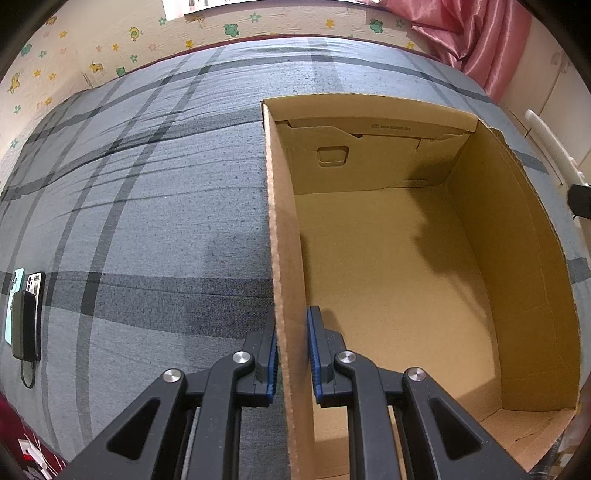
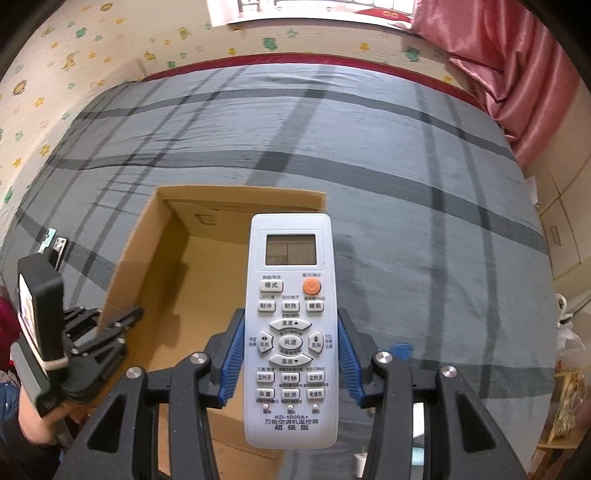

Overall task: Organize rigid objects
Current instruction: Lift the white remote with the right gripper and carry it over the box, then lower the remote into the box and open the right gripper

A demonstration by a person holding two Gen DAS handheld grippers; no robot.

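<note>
An open cardboard box (image 1: 388,258) lies on a grey plaid bed; nothing shows inside it. My left gripper (image 1: 291,354) is shut on the box's left wall (image 1: 286,258), one blue pad on each side. In the right wrist view my right gripper (image 2: 290,354) is shut on a white air-conditioner remote (image 2: 290,328), held face up above the bed, over the box's (image 2: 192,280) right side. The left gripper (image 2: 92,339) shows there at the box's left edge, with a person's hand behind it.
Two phones and a black power bank (image 1: 24,325) lie on the bed at the far left. A pink curtain (image 1: 476,33) hangs at the back right. The plaid bedcover (image 2: 406,184) stretches wide behind and right of the box. Bags (image 2: 569,387) sit off the bed's right edge.
</note>
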